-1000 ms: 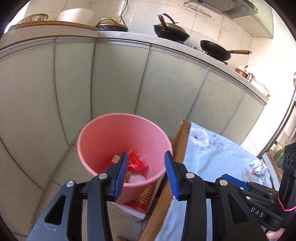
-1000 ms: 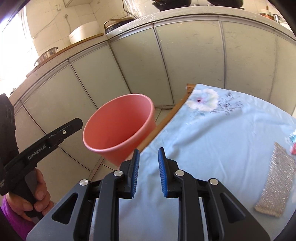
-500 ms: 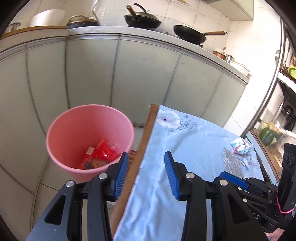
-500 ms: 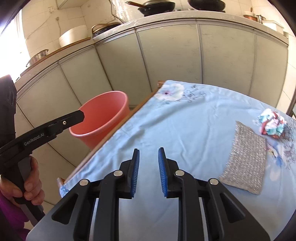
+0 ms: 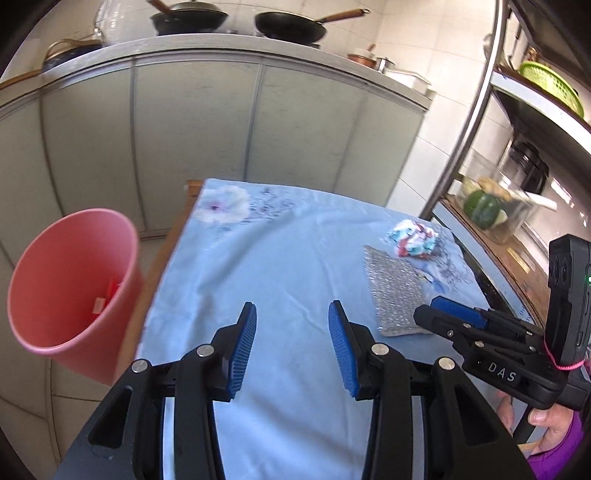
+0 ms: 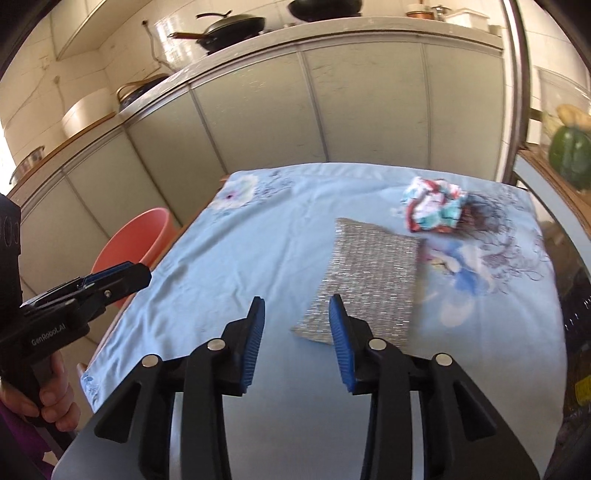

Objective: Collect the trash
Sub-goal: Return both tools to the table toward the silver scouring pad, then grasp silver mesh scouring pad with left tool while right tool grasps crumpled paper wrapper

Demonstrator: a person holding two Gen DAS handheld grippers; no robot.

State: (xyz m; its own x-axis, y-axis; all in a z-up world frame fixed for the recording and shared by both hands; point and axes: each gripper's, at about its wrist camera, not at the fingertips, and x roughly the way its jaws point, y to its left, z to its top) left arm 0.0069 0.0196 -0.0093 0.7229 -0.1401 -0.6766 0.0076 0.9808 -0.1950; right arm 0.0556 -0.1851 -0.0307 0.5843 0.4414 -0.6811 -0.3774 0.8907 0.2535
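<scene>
A crumpled red, white and teal wrapper (image 5: 413,238) (image 6: 434,208) lies at the far right of the blue tablecloth (image 5: 288,266). A silver mesh scouring pad (image 5: 397,291) (image 6: 365,280) lies just in front of it. A pink bin (image 5: 70,291) (image 6: 131,245) with red scraps inside stands off the table's left edge. My left gripper (image 5: 291,345) is open and empty over the cloth. My right gripper (image 6: 295,341) is open and empty, just short of the pad's near corner.
Grey cabinet doors (image 5: 207,140) run behind the table under a counter with pans (image 5: 291,26). A metal rack (image 5: 472,122) with a green vegetable (image 5: 482,210) stands at the right. The wooden table edge (image 5: 177,229) shows beside the bin.
Both grippers have swung right from the bin toward the table and the pad. The right gripper's fingers have opened wider. The bin has slid to the left of both views.
</scene>
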